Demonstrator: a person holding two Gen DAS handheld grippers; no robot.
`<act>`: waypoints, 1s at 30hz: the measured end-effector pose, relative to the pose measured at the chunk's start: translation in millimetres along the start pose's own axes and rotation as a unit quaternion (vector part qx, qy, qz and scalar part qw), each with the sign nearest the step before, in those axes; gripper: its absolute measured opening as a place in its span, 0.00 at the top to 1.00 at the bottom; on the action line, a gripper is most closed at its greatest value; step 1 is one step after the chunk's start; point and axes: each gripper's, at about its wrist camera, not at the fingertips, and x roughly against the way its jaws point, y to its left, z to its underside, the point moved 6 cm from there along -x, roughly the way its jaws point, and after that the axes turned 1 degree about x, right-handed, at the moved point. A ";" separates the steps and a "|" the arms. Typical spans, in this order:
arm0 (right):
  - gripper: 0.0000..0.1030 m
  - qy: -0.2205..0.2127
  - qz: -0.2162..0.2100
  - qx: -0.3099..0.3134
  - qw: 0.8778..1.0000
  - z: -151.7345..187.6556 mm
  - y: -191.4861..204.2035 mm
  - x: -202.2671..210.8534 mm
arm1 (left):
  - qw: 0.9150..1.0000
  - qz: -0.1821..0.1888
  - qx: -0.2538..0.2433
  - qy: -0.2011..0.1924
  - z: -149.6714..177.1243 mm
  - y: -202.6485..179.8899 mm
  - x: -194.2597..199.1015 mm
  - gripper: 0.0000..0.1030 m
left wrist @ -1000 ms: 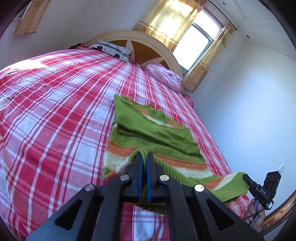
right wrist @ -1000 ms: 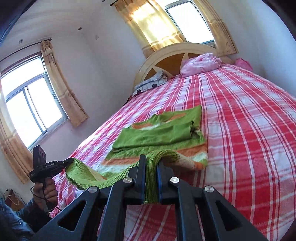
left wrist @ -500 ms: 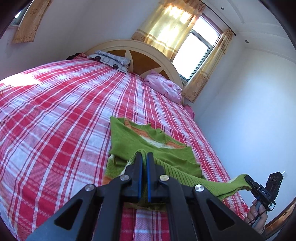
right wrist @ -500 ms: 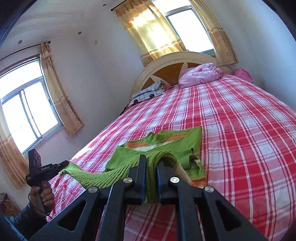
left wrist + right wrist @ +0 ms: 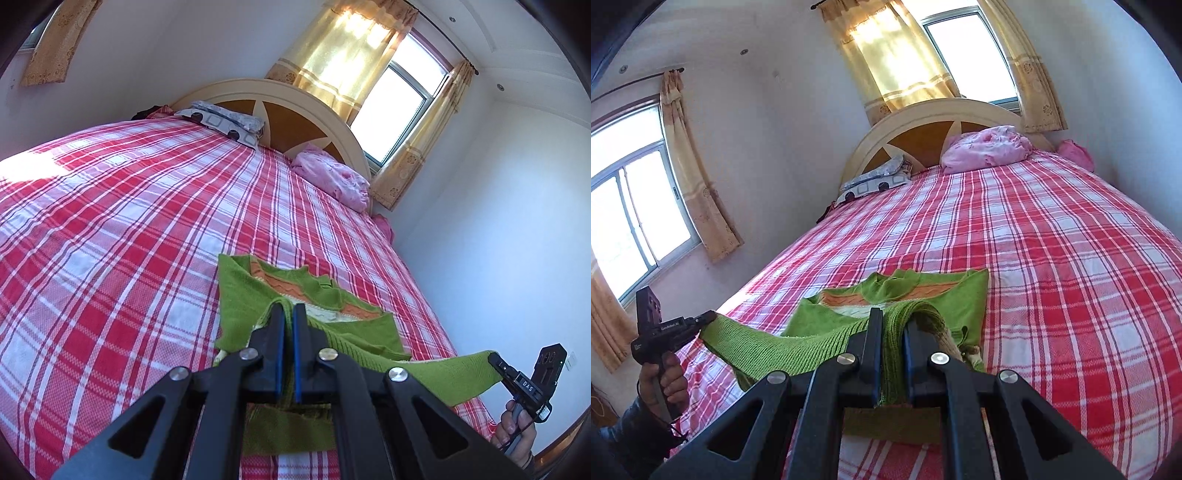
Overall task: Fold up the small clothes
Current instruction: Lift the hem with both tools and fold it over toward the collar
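Clearly a small knitted sweater, bright green with orange and cream bands across the chest, lies on the red-and-white plaid bedspread toward the foot of the bed, its neckline pointing at the headboard. Its ribbed bottom hem is lifted off the bed and stretched in a taut strip between the two tools, above the part lying flat.

The left gripper has its jaws closed on one corner of that hem, angled somewhat downward over the sweater. The right gripper has its jaws clamped on the opposite corner, a thick bunch of green rib pinched between them. In each view the other tool shows at the frame's edge, held by a hand on its handle.

Open bedspread runs ahead to the grey patterned pillow and the pink bundle. A white wall is close along the bed's right edge.
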 end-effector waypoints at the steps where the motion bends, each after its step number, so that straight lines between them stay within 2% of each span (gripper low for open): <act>1: 0.91 0.002 0.002 -0.001 1.000 -4.1 -1.8 -5.4 | 1.000 0.000 0.000 0.000 -3.1 -0.3 -3.7 0.96; 6: 0.91 0.005 0.009 -0.002 1.000 -24.6 -9.6 -27.2 | 1.000 -0.002 -0.005 -0.007 -23.7 -1.9 -23.1 0.96; 11: 0.91 0.025 0.019 -0.010 0.999 -39.9 -26.1 -65.8 | 1.000 -0.009 -0.005 -0.004 -39.3 4.4 -53.4 0.96; 23: 0.91 0.111 0.047 -0.058 0.991 -34.8 -84.6 -172.4 | 0.998 -0.053 0.000 0.046 -42.6 28.3 -147.4 0.96; 30: 0.90 0.137 0.075 -0.060 0.986 -27.5 -110.3 -225.1 | 0.994 -0.089 0.002 0.064 -39.6 43.2 -187.6 0.95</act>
